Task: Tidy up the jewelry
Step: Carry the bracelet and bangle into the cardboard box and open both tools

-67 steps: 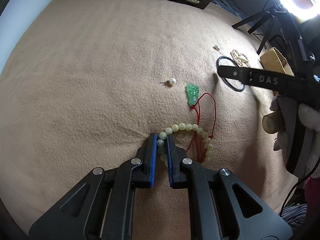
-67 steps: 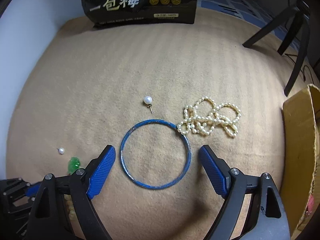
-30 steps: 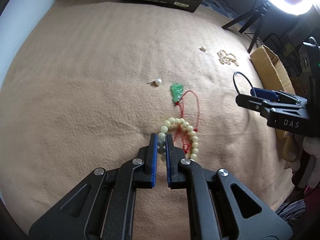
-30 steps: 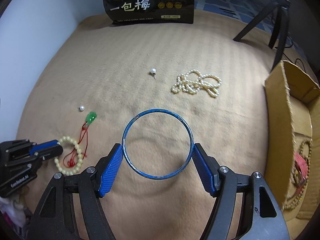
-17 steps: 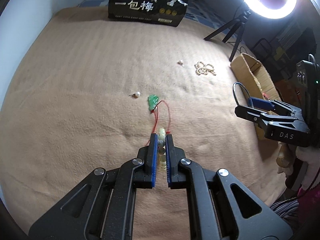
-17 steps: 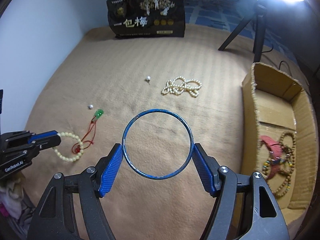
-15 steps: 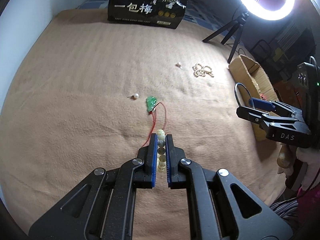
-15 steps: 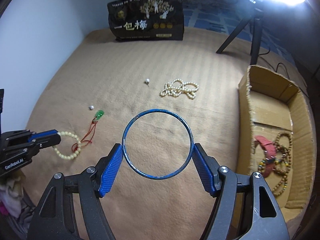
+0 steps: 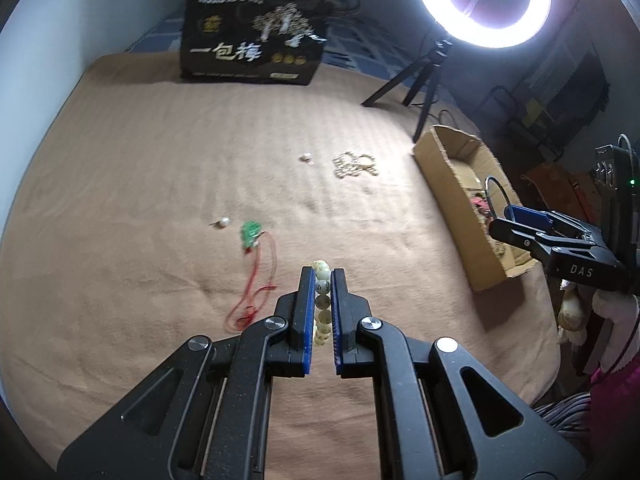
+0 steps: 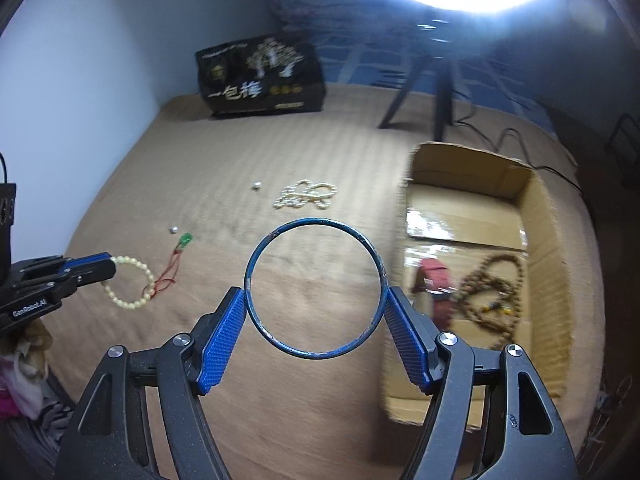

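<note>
Tan blanket (image 9: 160, 184) under ring-light glare. Left gripper (image 9: 320, 280) pinches the pale bead bracelet (image 10: 132, 280), lifted for carrying. Right gripper (image 10: 316, 308) clamps the blue bangle (image 10: 316, 222) across its width, cardboard box (image 10: 560, 264) at three o'clock. Only the right view shows the box's contents and the bracelet's full loop; the left shows beads edge-on.

Pendant (image 9: 250, 233) left, pearl necklace (image 9: 354, 165) behind, box (image 9: 460, 184) right

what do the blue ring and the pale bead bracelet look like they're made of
Blue ring: probably metal with blue paint; thin, rigid, worn to pale specks along its rim. Bead bracelet: pale, glossy round beads, possibly jade, stone or glass; it hangs limp from the left gripper, so it is strung on cord.
</note>
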